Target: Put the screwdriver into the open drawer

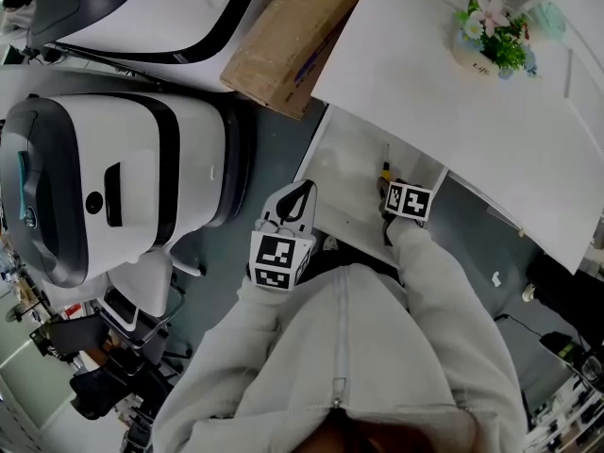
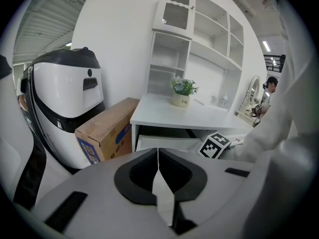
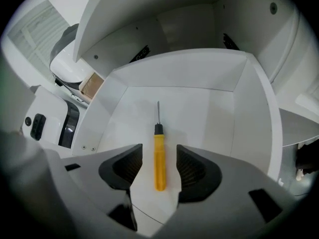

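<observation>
Under the flat white table, a shallow white drawer stands pulled out above a grey floor. On the table top I see a small flowering plant in a white pot, and the left gripper view shows a white shelf unit rising behind it. A brown cardboard box leans by the table's end, next to a big white-and-black machine housing.

The right gripper hangs over the drawer, pointing steeply down into it. Its fingers stand wide apart and hold nothing. The slim yellow-handled screwdriver lies flat on the drawer bottom. Its handle sits in the gap between those fingers, clear of both. Its thin metal shaft runs straight away from them toward the drawer's back wall.

The left gripper is off to the side of the drawer, by my pale sleeve. Its fingers are pressed together with nothing between them. Ahead of them I see the box and the drawer front, with the machine housing further left.
</observation>
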Motion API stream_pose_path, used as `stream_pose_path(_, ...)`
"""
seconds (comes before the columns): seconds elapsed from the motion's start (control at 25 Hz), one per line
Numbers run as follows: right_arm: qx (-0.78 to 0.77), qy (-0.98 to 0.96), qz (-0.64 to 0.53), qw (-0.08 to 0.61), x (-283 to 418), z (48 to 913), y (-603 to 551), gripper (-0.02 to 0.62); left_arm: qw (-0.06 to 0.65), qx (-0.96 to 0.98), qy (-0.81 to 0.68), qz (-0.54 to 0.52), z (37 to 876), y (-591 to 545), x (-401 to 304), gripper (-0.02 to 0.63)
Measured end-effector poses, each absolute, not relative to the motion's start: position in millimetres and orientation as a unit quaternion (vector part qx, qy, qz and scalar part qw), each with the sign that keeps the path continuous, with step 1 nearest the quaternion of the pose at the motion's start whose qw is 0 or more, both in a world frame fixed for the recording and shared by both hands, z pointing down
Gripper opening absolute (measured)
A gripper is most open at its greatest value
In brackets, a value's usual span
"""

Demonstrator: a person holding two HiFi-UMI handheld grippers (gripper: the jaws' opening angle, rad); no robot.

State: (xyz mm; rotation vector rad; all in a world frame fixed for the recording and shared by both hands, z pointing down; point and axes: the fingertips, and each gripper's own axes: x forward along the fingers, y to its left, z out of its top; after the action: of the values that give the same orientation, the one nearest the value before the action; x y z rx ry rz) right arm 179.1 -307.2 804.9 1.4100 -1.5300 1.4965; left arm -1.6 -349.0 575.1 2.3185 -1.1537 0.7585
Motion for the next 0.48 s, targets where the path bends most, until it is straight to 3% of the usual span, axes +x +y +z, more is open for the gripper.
stream_pose_path(0.48, 0.557, -0.621, 0.507, 0.218, 186.5, 734.2, -328.2, 0.254, 0.191, 0.857, -0.414, 0.242, 549.2, -339.6, -1.5, 0.020)
